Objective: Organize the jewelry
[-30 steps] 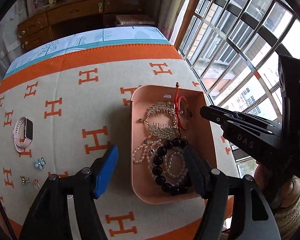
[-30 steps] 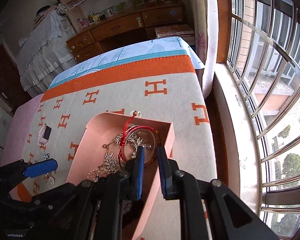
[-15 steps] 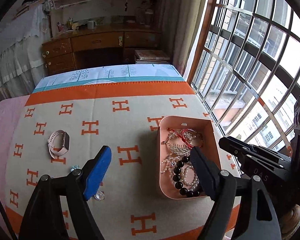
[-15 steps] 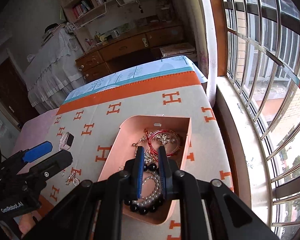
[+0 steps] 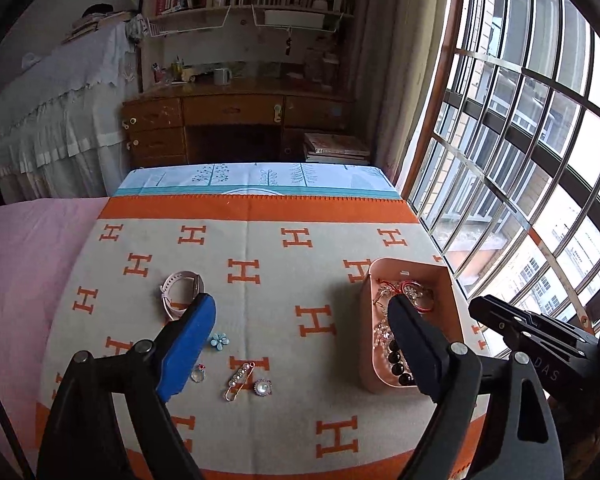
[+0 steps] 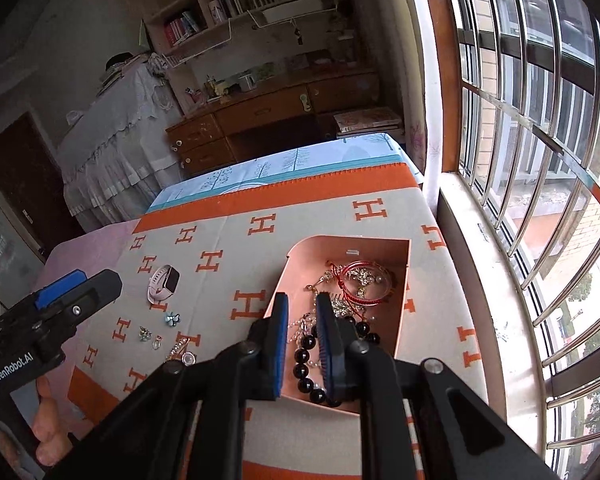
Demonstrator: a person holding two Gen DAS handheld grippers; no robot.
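The pink tray [image 5: 456,312] sits at the window side of the blanket [image 5: 260,304], long axis running away from the camera toward the desk [image 5: 236,116]. Inside it are a black bead bracelet [image 6: 306,364], a red bangle [image 6: 360,284], gold leaf pieces and pearls, all tangled together.

Loose on the blanket: a white smartwatch [image 5: 180,292] lying on its side, a blue flower [image 5: 219,339], a pin [image 5: 239,376] pointing diagonally, a round brooch [image 5: 263,387] and a small ring [image 5: 198,374].

The left gripper [image 5: 300,312] has its jaws wide and opening, with nothing between them. The right gripper [image 6: 302,320] is narrow, almost closed, empty, hovering over the tray.

Writing: "GenRobot.AI" on the left gripper, "DAS" on the right. The blanket is covered in orange H's.
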